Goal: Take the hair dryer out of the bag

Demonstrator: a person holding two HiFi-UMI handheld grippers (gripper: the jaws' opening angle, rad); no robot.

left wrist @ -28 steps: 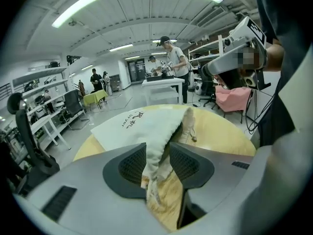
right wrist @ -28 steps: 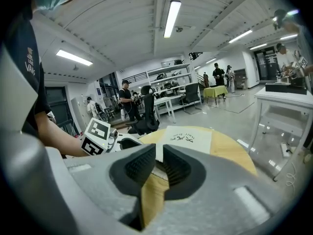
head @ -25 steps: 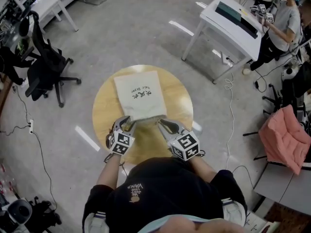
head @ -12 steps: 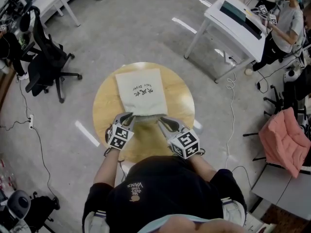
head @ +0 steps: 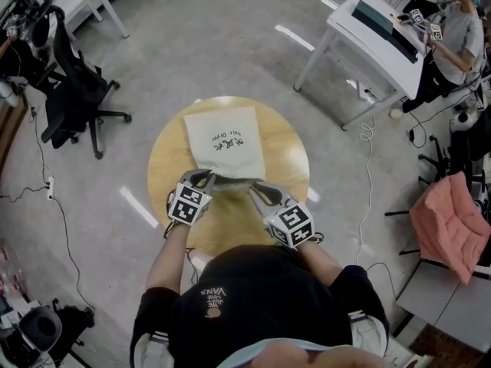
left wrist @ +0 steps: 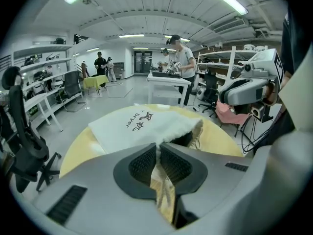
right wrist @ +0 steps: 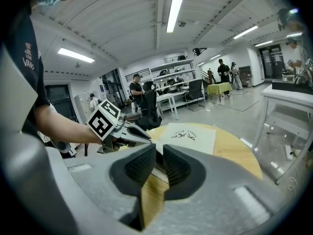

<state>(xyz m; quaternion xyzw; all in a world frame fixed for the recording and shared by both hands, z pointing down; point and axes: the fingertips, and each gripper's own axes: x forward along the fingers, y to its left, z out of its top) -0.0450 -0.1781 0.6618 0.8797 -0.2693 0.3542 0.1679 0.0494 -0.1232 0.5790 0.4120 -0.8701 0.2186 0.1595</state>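
A white cloth bag (head: 224, 140) printed "Hair Dryer" lies flat on the round wooden table (head: 285, 150), its mouth toward me. The mouth gapes a little (left wrist: 185, 140), dark inside; no hair dryer shows. My left gripper (head: 204, 181) is at the mouth's left end. Its jaws are closing, and the bag's rim (left wrist: 157, 148) is pinched between the pads. My right gripper (head: 255, 192) is shut on the rim at the mouth's right end, cloth in the narrow gap (right wrist: 159, 155). The right gripper view also shows the left gripper (right wrist: 139, 135) across the mouth.
A black office chair (head: 73, 90) stands on the floor at the left. At the upper right is a white desk (head: 376, 33) with a person (head: 453, 29) beside it. A pink cloth (head: 449, 225) lies over a seat at the right. Cables trail on the floor.
My left gripper's jaws have come together on the bag's rim, and it has shifted slightly forward and up. The right gripper keeps its hold and place.
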